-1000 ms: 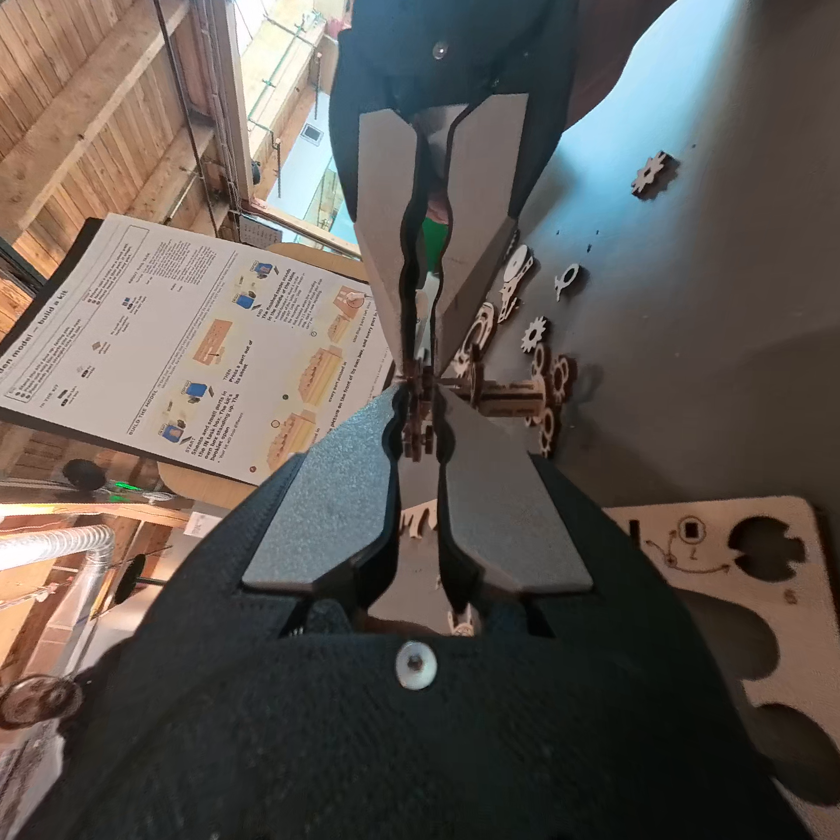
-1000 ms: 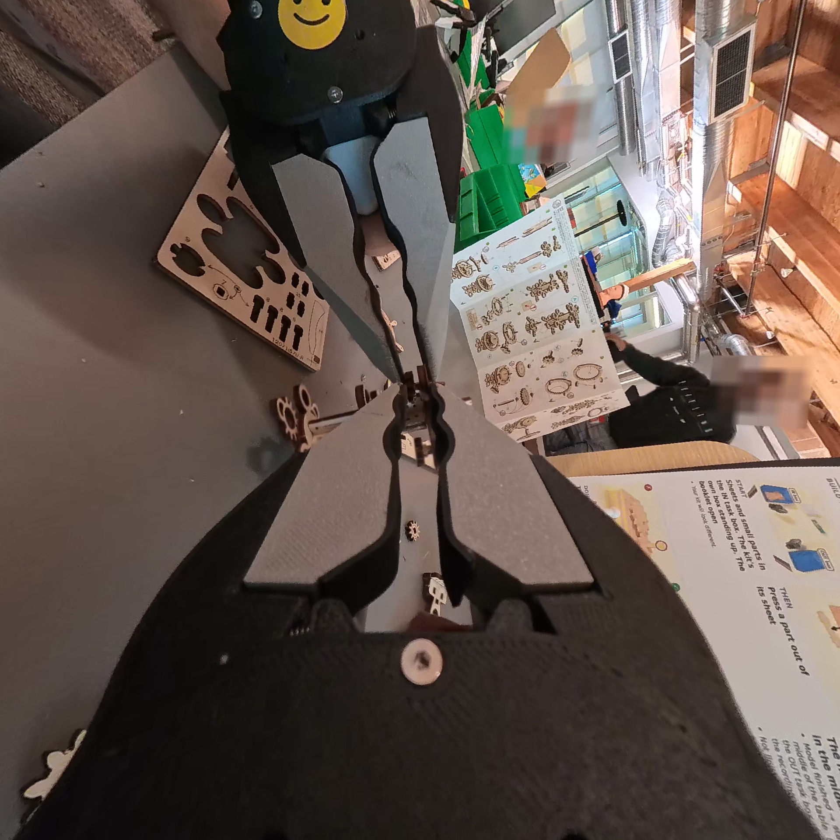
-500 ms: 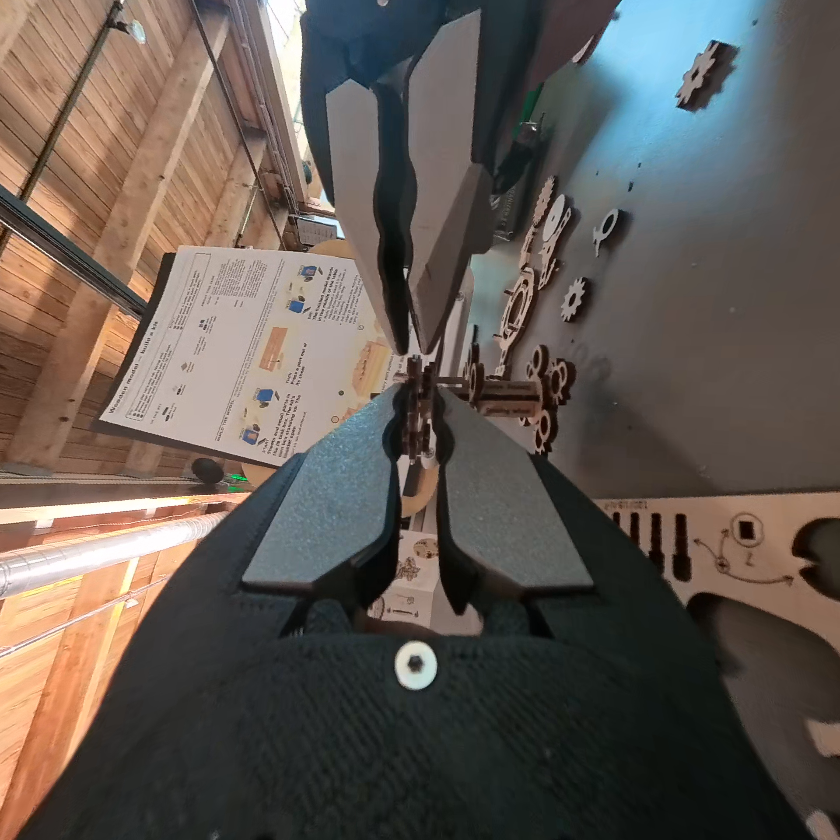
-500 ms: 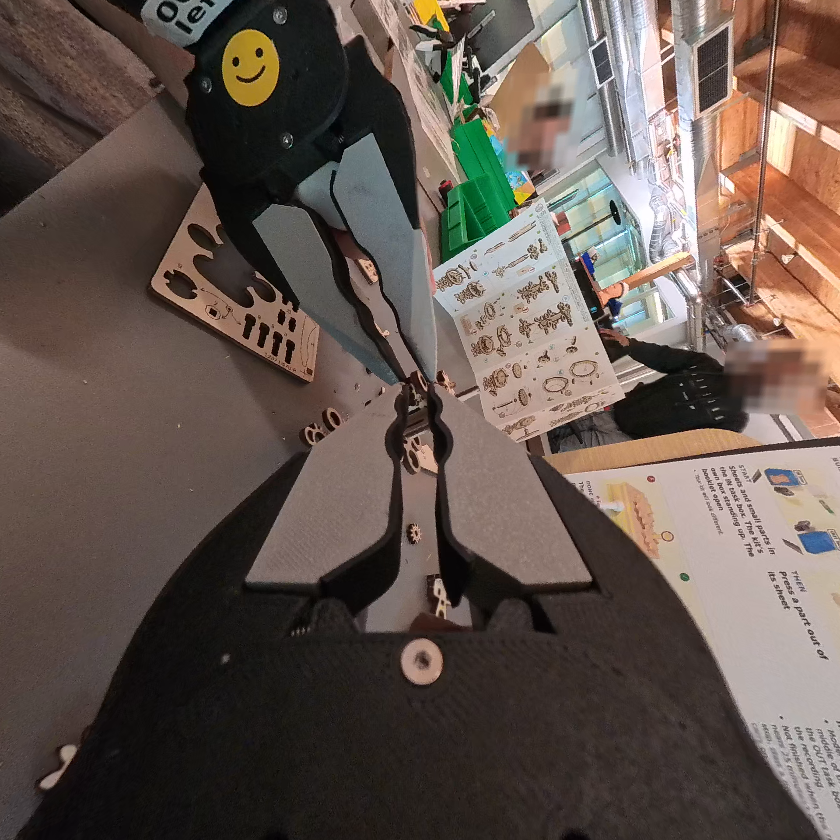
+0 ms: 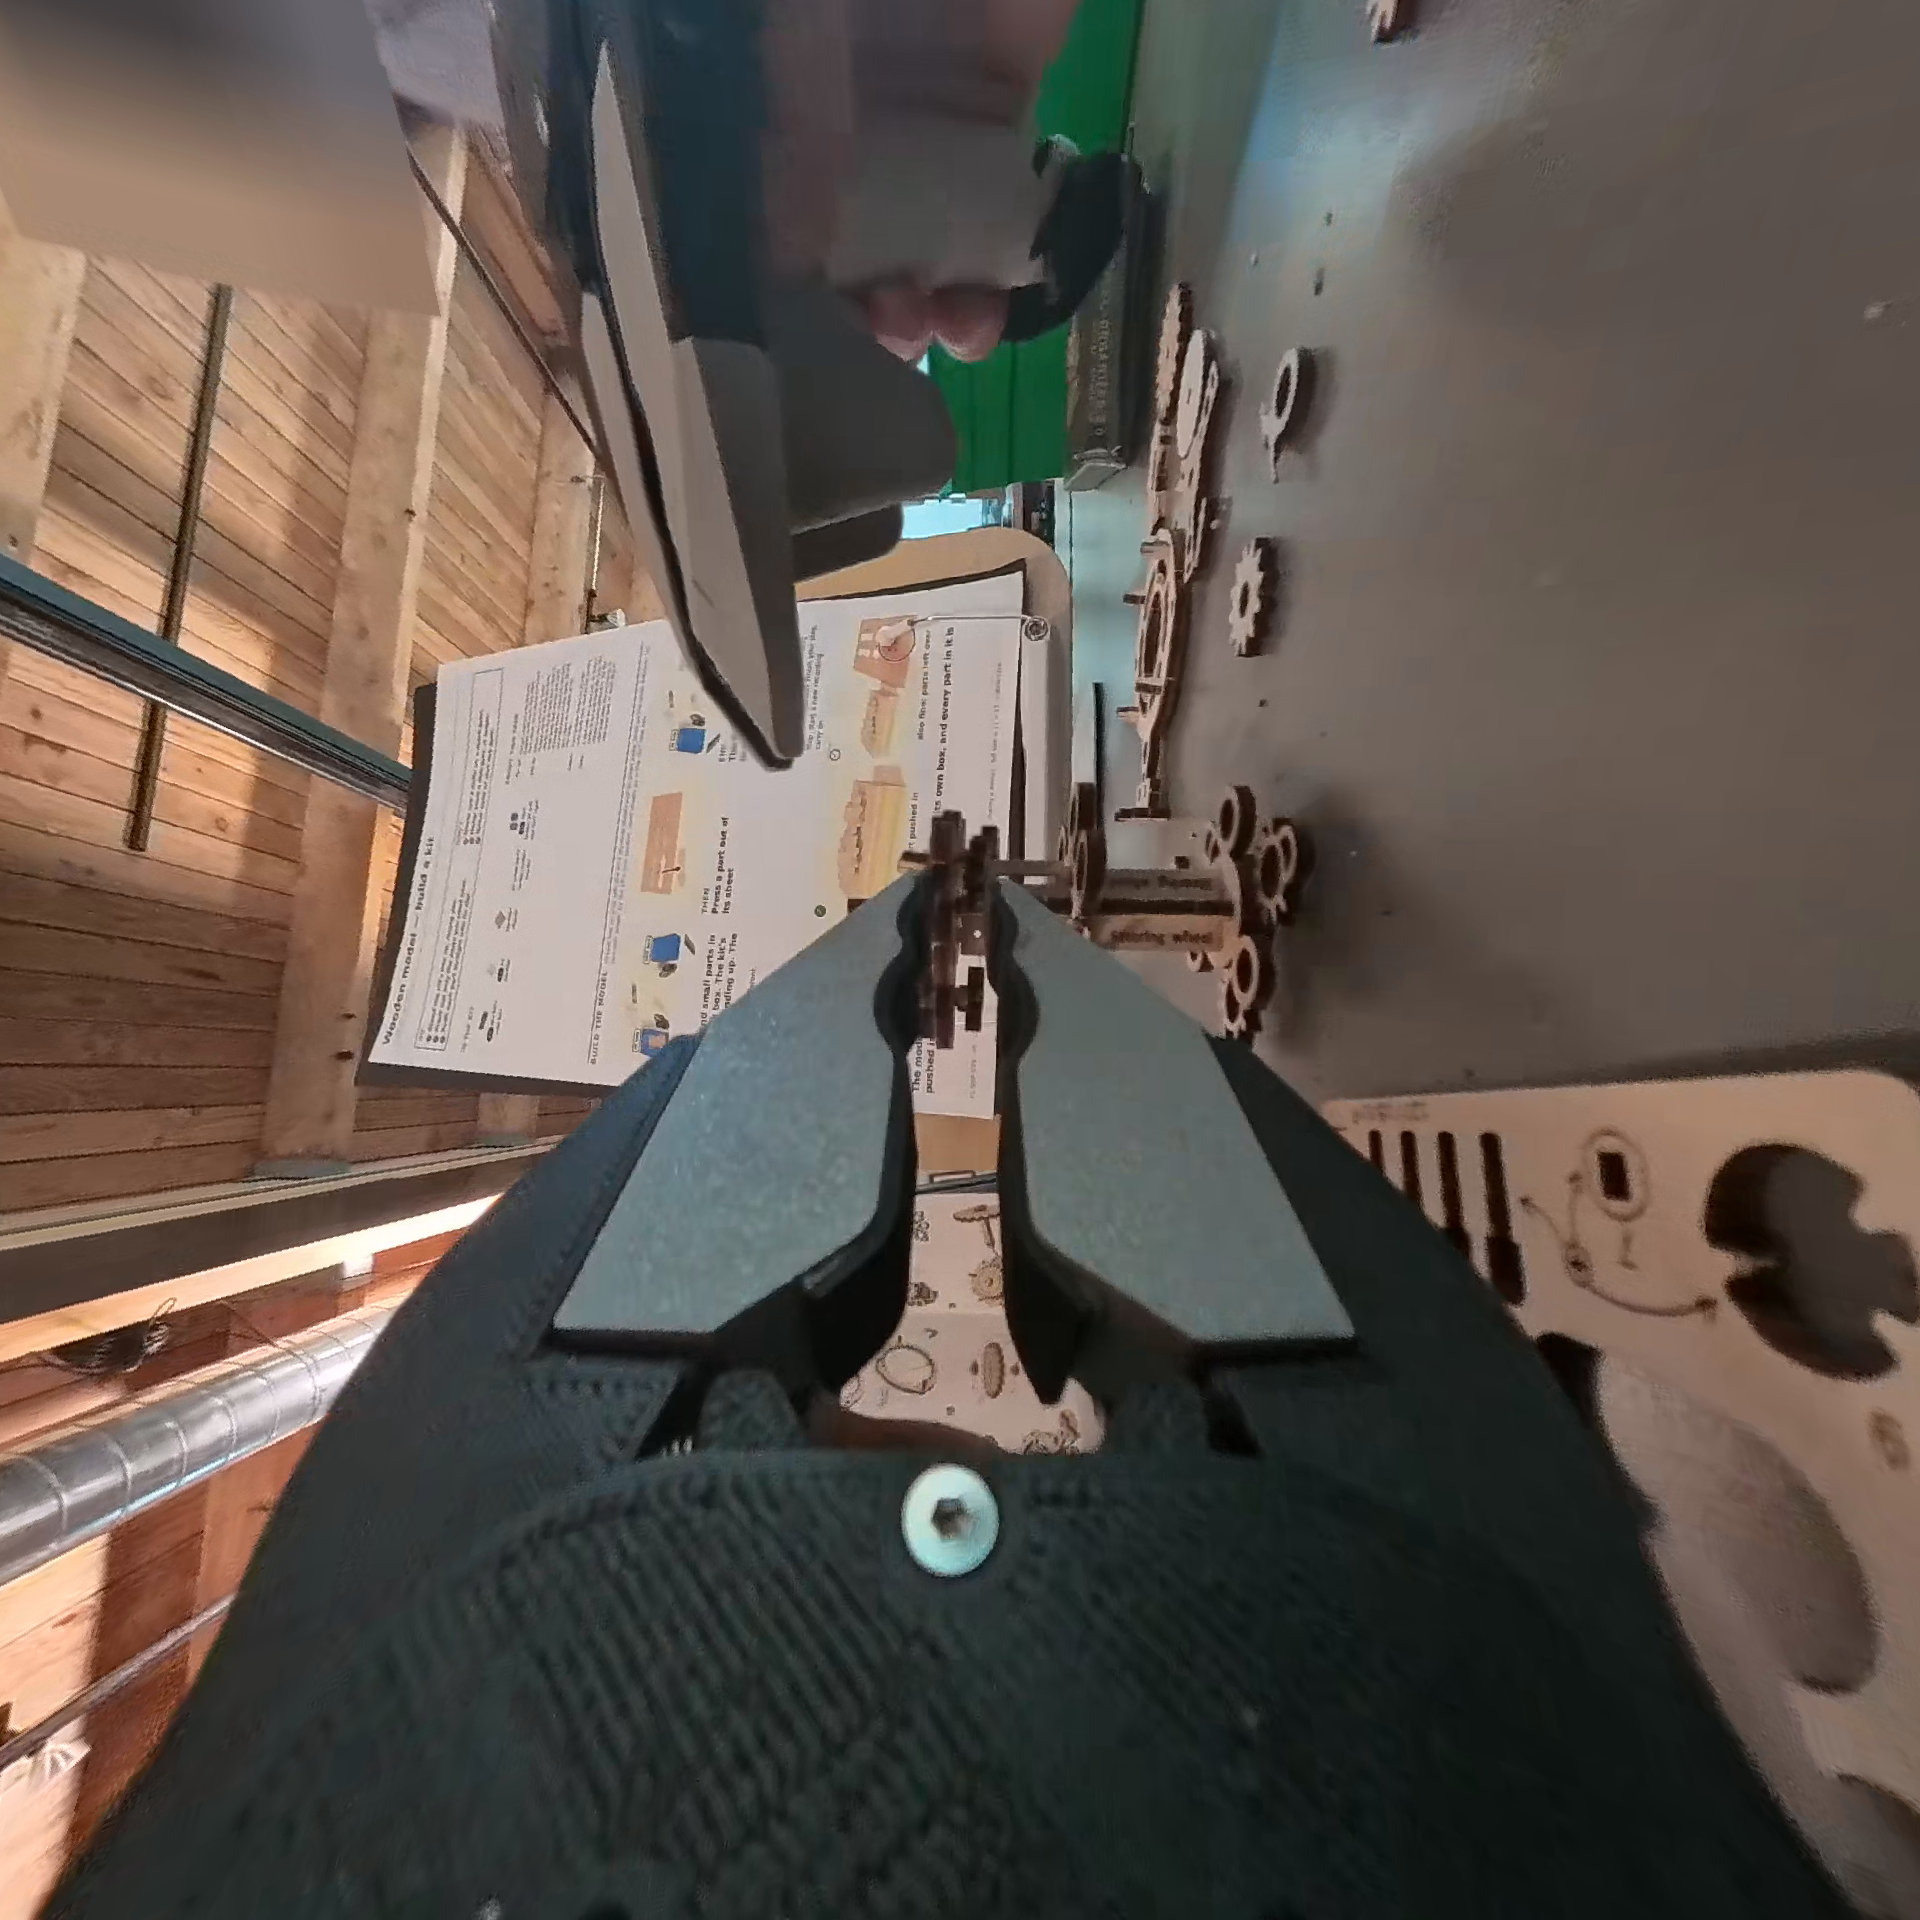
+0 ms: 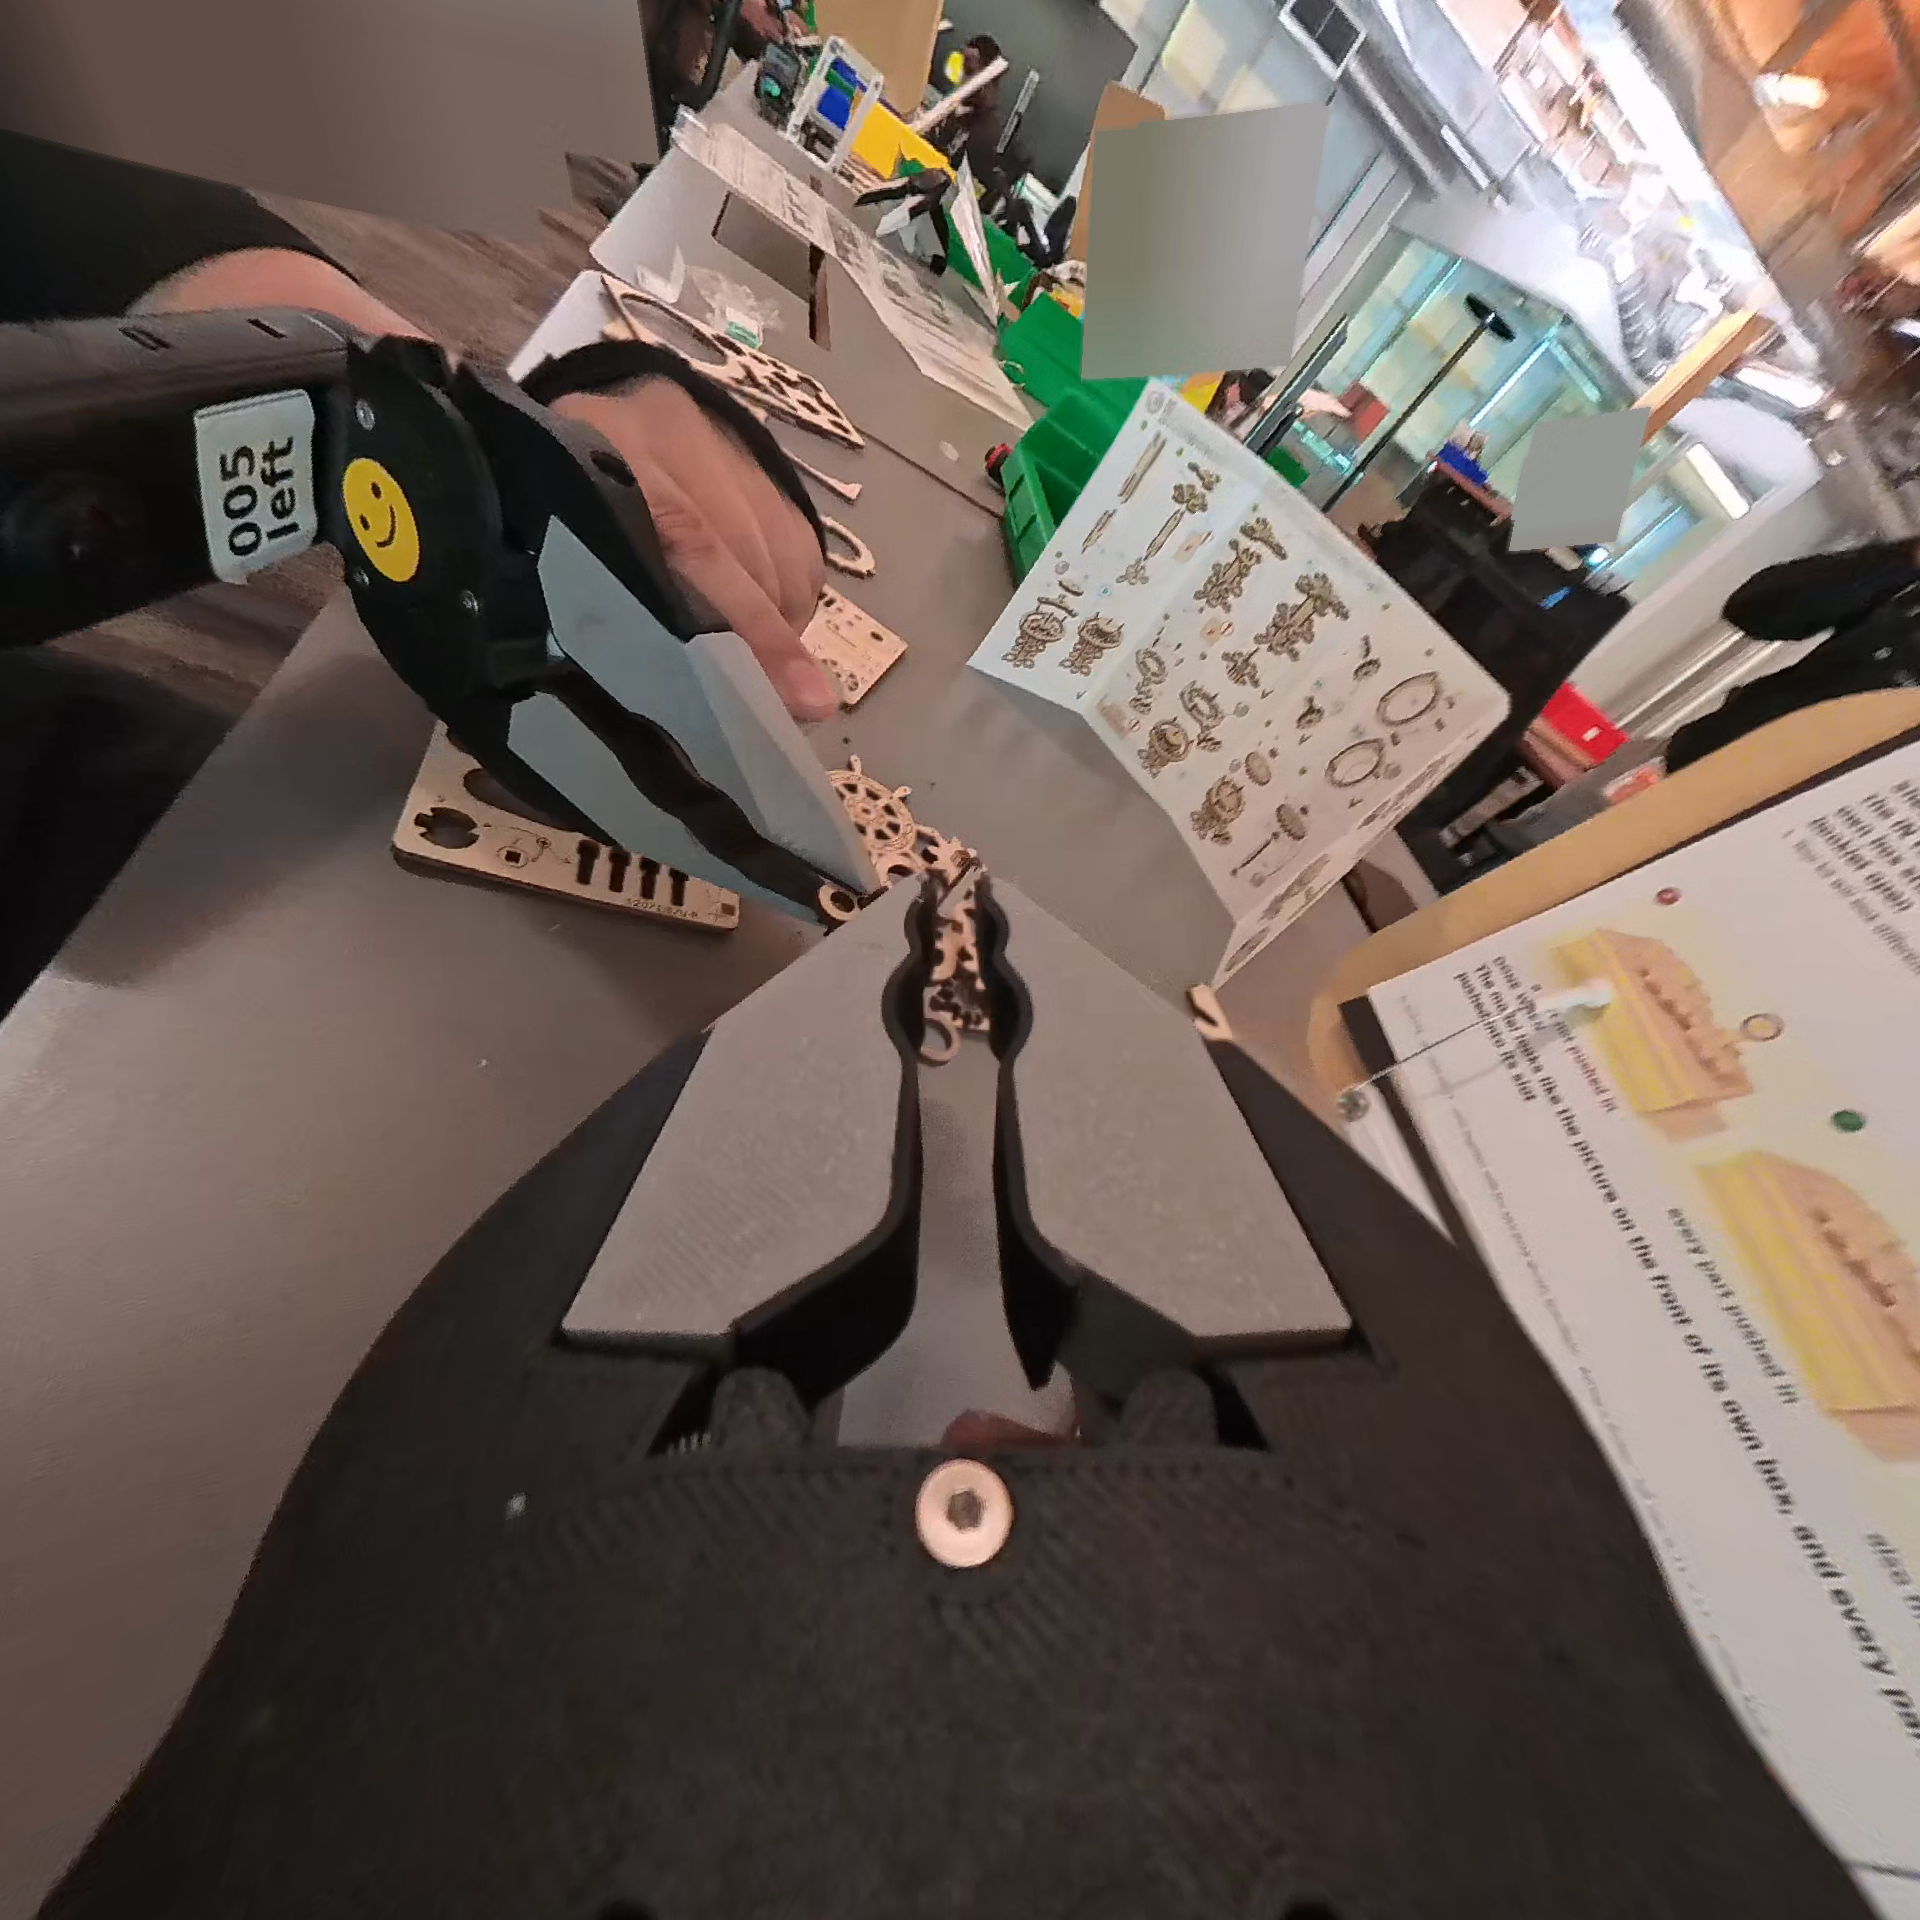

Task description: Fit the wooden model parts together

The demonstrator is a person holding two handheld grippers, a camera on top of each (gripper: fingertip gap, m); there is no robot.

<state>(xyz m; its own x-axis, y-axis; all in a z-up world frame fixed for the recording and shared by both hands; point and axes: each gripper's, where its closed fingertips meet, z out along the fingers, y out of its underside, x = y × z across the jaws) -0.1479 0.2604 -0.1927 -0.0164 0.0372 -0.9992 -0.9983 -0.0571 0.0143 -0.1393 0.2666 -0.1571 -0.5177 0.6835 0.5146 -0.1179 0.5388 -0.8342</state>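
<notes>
My left gripper (image 5: 961, 888) is shut on a dark wooden gear stack (image 5: 961, 935). Its thin axle runs right to a pale drum with lobed wheels (image 5: 1164, 904) close over the grey table (image 5: 1558, 520). My right gripper (image 6: 951, 894) is shut on a small pale fretwork part (image 6: 951, 971). In the left wrist view the right gripper (image 5: 769, 743) hangs apart, up and left of the gear stack. In the right wrist view the left gripper (image 6: 852, 899) reaches in from the left, its tips just left of mine, over a wooden wheel (image 6: 878, 821).
A punched-out plywood sheet (image 5: 1662, 1247) lies on the table, also showing in the right wrist view (image 6: 561, 873). Loose gears (image 5: 1247, 597) and rings lie beyond. An instruction sheet on a clipboard (image 6: 1662, 1195), a folded booklet (image 6: 1226, 727) and green bins (image 6: 1070, 457) stand around. A hand (image 6: 727, 561) holds the left gripper. Tip to tip, the grippers are about 4 centimeters apart.
The two grippers were tip to tip on the gear stack. Now they have drawn apart: the right gripper has pulled back and swung aside, and the left still holds the assembly.
</notes>
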